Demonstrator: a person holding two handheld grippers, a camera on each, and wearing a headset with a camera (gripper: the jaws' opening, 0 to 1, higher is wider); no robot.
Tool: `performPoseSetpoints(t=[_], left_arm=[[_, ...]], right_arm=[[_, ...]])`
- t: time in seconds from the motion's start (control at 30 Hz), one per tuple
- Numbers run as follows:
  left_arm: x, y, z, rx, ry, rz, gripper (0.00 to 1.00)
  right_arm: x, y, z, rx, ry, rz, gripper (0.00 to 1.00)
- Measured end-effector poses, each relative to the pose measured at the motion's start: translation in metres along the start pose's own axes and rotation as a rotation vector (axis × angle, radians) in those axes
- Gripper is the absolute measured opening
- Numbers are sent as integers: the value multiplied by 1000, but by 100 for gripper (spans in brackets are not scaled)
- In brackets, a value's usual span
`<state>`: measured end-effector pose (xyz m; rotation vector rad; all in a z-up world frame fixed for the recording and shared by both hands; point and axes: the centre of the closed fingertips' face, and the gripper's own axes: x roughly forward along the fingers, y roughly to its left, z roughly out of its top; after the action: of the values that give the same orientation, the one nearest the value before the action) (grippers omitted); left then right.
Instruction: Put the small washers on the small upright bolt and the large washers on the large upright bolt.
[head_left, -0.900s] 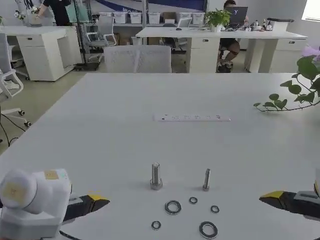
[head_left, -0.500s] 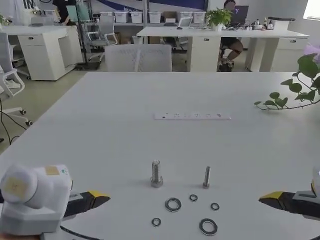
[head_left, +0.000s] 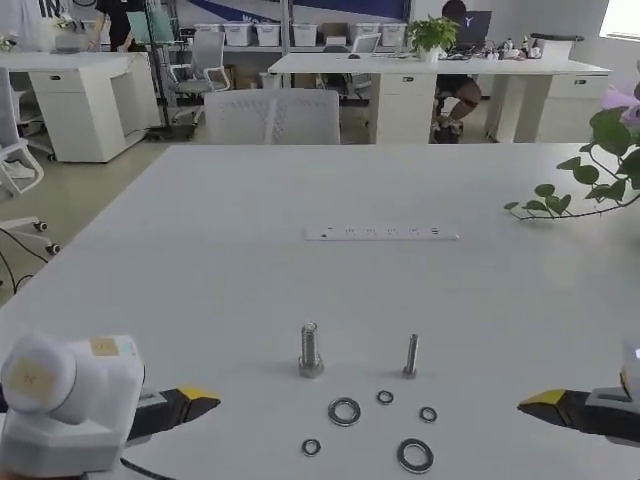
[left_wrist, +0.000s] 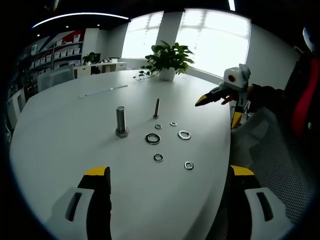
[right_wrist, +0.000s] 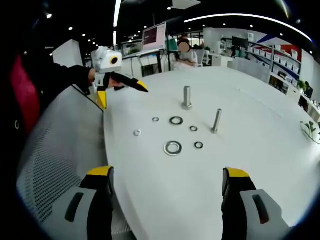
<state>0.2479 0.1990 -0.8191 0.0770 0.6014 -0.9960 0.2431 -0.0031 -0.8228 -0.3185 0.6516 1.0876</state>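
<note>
Left hand-held gripper (left_wrist: 169, 171) and right hand-held gripper (right_wrist: 167, 172) stand wide; the washers (head_left: 344, 411), flat on the table (head_left: 200, 280) near the upright bolts (head_left: 310, 350), are light, stiff, probably slippery: pinch across the rim.

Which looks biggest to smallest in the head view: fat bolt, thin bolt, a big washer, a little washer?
1. Fat bolt.
2. Thin bolt and big washer: too alike to rank; the bolt is taller, the washer wider.
3. Little washer.
They sit close together, so nearness hardly matters.
</note>
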Motion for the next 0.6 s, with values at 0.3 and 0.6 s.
performPoseSetpoints(t=[0.3,0.6], left_arm=[[0,-1,-1,-2,1,-2,98],[0,-1,0,0,-2,-2,97]], right_arm=[[2,1,2,-12,9,10,90],[2,2,0,-14,20,8,90]])
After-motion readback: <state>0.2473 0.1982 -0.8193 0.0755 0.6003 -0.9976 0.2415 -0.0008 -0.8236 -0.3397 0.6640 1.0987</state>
